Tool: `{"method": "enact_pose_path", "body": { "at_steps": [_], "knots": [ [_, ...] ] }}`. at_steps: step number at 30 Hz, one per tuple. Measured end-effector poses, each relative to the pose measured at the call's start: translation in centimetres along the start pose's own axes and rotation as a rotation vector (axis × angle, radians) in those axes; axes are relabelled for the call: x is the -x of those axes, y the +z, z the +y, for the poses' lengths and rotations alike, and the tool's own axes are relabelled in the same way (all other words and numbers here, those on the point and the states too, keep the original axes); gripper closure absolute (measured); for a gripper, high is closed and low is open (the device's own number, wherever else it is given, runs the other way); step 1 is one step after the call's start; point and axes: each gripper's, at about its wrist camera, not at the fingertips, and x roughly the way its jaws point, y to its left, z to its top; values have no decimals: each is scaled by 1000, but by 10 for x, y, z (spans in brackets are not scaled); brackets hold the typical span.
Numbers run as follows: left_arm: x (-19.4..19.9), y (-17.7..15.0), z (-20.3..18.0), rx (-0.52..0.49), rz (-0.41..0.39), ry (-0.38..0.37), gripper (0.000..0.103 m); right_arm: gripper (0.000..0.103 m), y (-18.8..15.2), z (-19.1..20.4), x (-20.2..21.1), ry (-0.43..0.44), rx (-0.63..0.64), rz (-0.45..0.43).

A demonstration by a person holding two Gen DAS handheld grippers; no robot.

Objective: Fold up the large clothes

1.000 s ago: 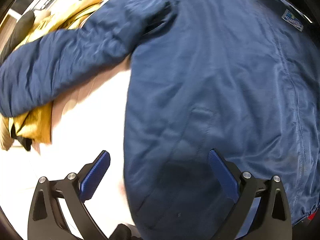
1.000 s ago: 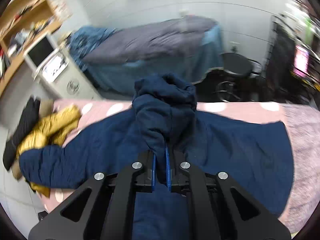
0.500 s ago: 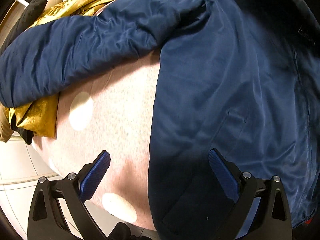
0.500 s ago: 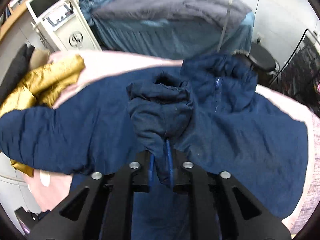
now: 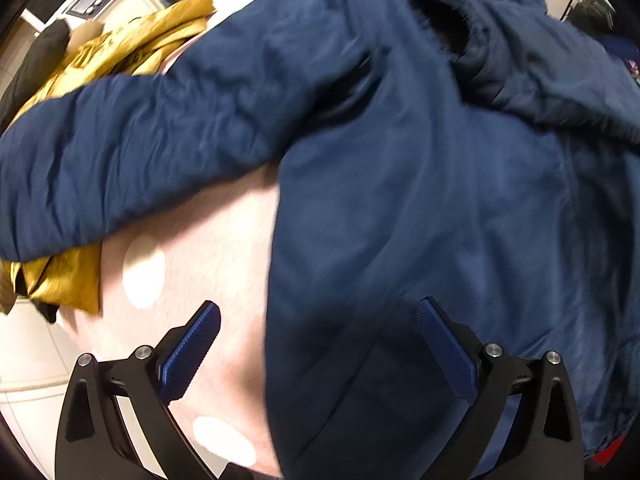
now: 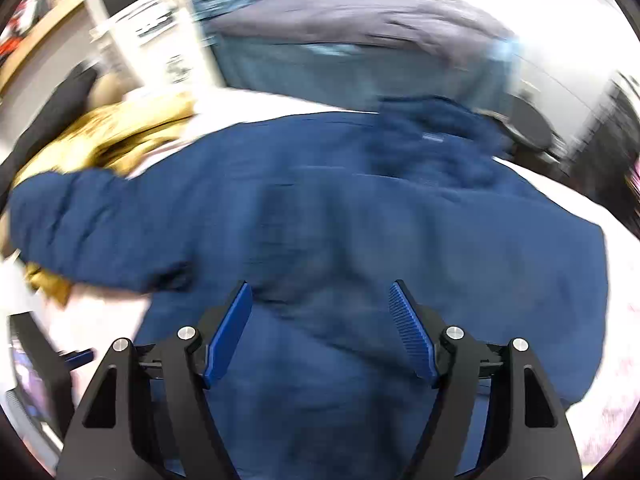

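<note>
Two grippers are showing, one per wrist view, and neither is gripping anything; the left gripper (image 5: pixel 318 322) is standing with its jaws spread wide, its blue ribbed pads (image 5: pixel 192 348) clear of the cloth, one pad hanging over the pink surface and the other over the jacket body; the right gripper (image 6: pixel 320 304) has its jaws opening at this moment, with no fabric pinched between them, the pads standing above the jacket without pressing on it.

The navy jacket (image 5: pixel 420 200) is lying spread on the pink spotted cover (image 5: pixel 200 248), filling most of both views; its side edge is running down between the left gripper's pads, and one sleeve (image 5: pixel 140 152) is stretching out to the left of that view, crossing over a crumpled gold garment (image 5: pixel 120 52); the hood and collar area (image 5: pixel 480 40) is lying bunched at the far top of the jacket.

In the right wrist view, which is blurring heavily, the same jacket (image 6: pixel 360 220) is lying below the gripper, its sleeve (image 6: pixel 92 224) again overlapping the gold garment (image 6: pixel 120 132); a black item (image 6: pixel 60 108) is lying just beyond the gold one; further back, a bed with grey and blue bedding (image 6: pixel 340 40) is standing against the wall, and a white cabinet (image 6: pixel 160 36) is standing to its left.
</note>
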Motion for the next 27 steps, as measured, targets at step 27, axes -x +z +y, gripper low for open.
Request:
{"method": "enact_pose_path", "body": {
  "at_steps": [27],
  "knots": [
    [-40, 164, -163, -250, -14, -30, 5, 22, -62, -135, -63, -271, -170, 154]
  ]
}}
